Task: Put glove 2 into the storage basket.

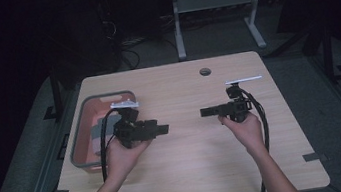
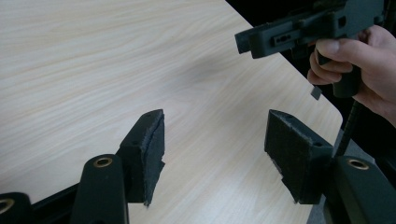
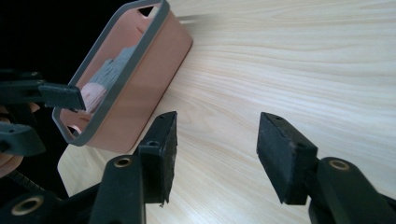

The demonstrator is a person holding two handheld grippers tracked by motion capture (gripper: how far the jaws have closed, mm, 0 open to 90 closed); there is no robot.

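Risk: the pink bin point(image 1: 83, 138) at the table's point(image 1: 199, 172) left edge could be knocked by the left gripper point(image 1: 163, 129), held just beside it. Grey cloth point(image 3: 109, 70) lies inside. Left gripper and right gripper point(image 1: 206, 112) jaws are parted, nothing held or touched.

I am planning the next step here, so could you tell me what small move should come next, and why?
Probably swing the left gripper back over the bin and lower it toward the cloth. Both grippers, the right gripper too, are open and empty over bare table, and the cloth in the bin is the nearest thing to pick.
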